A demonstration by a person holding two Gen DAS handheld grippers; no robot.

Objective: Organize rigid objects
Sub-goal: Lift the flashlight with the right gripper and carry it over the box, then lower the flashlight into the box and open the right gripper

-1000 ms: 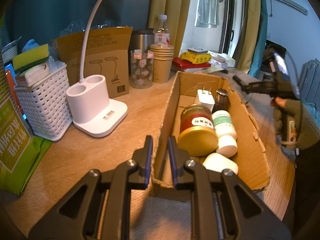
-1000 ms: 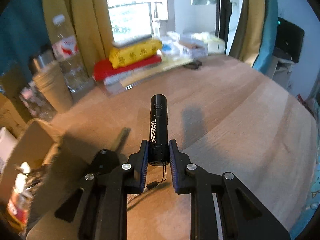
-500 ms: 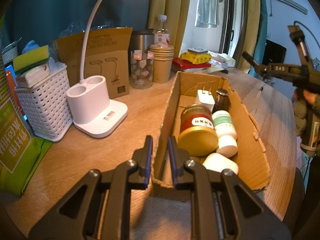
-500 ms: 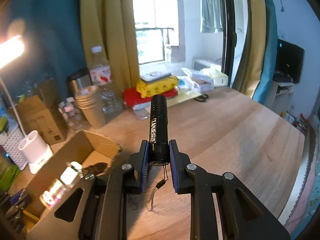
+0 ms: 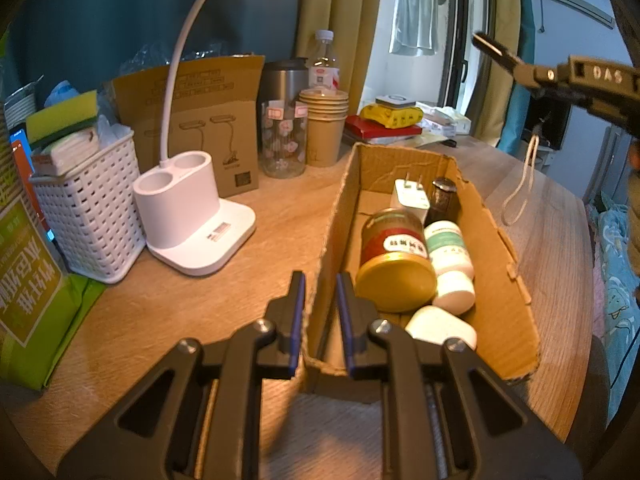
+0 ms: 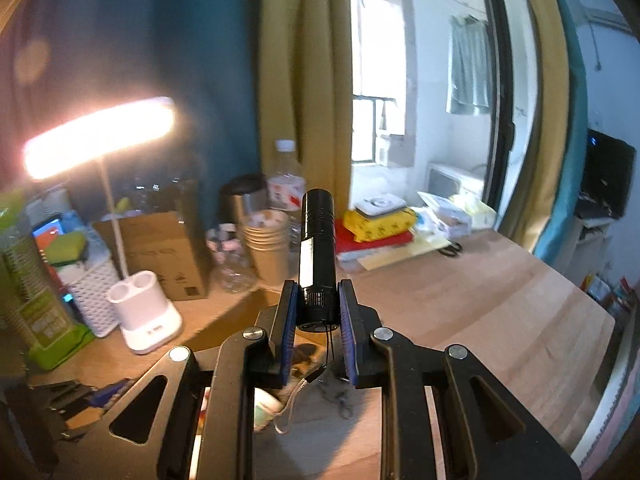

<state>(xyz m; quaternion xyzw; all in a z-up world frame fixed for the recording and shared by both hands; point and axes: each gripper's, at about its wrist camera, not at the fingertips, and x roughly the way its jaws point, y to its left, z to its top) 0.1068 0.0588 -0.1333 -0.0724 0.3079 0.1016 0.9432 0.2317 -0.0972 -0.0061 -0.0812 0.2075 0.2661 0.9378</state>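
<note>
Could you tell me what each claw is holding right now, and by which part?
The right claw grips the black flashlight at its tail end. The left claw pinches the cardboard box by its near wall.

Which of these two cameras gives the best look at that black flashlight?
The right wrist view: the flashlight stands centered, gripped at its base between the right gripper's fingers, whole barrel visible. The left wrist view shows only its wrist strap dangling over the cardboard box; the barrel itself cannot be made out.

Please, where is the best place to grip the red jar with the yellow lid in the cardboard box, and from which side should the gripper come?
Probably from above, across the round body of the red jar. It lies on its side, yellow lid toward the camera, with a white bottle pressed against its right.
</note>
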